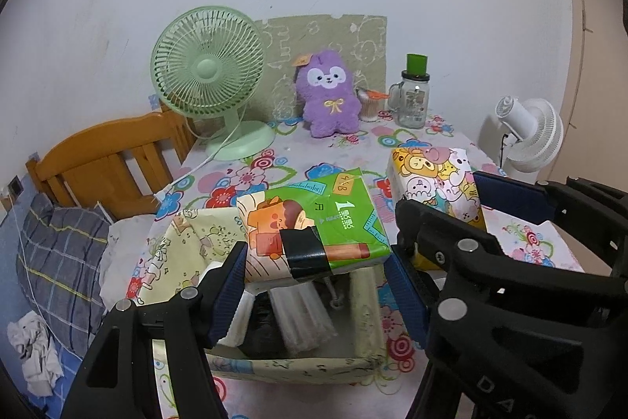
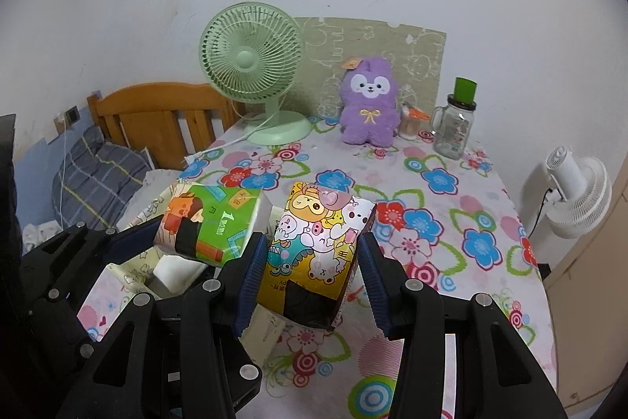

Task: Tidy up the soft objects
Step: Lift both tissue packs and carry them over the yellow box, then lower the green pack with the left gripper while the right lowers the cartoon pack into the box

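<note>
My left gripper (image 1: pixel 316 254) is shut on a green tissue pack (image 1: pixel 345 214) with black tape on it. It holds the pack just above an open pale-yellow fabric box (image 1: pixel 298 366) that has white packs and a dark item inside. To its right, my right gripper (image 2: pixel 312 242) is shut on a cartoon-animal tissue pack (image 2: pixel 314 234), held over the floral tablecloth (image 2: pixel 451 242) beside the box (image 2: pixel 129 273). The green pack (image 2: pixel 212 218) shows at the left of the right wrist view, and the cartoon pack (image 1: pixel 439 175) at the right of the left wrist view. A purple plush toy (image 1: pixel 329 93) sits upright at the back of the table.
A green desk fan (image 1: pixel 208 73) stands at the back left, its cord trailing off the table's left edge. A glass jar with a green lid (image 1: pixel 414 97) and a small swab container (image 1: pixel 369 105) stand at the back right. A wooden headboard (image 1: pixel 110 160), a plaid pillow (image 1: pixel 59 262) and a white fan (image 1: pixel 530 132) flank the table.
</note>
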A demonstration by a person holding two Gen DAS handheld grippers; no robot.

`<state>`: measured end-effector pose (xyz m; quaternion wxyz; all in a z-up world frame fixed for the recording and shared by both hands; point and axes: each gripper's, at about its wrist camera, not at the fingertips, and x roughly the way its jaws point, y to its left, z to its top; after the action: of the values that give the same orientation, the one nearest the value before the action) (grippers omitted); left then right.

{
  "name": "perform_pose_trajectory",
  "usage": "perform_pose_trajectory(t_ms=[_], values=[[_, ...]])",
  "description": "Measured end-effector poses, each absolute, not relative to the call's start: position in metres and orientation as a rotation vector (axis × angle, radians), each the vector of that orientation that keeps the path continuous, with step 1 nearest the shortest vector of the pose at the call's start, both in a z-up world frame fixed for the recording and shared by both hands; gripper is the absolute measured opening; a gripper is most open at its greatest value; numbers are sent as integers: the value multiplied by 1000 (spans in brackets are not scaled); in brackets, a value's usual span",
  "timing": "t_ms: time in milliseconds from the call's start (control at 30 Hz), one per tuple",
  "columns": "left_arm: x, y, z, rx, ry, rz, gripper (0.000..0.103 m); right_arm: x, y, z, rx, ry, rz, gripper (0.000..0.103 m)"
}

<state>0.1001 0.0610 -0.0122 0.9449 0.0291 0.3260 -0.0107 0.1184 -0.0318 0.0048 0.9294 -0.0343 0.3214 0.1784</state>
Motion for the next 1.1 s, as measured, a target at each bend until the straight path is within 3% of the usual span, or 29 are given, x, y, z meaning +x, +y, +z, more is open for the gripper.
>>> perform_pose_trajectory(t_ms=[1100], values=[[141, 124, -67, 28, 838, 36, 73, 163, 34, -35, -79, 782, 448, 51]])
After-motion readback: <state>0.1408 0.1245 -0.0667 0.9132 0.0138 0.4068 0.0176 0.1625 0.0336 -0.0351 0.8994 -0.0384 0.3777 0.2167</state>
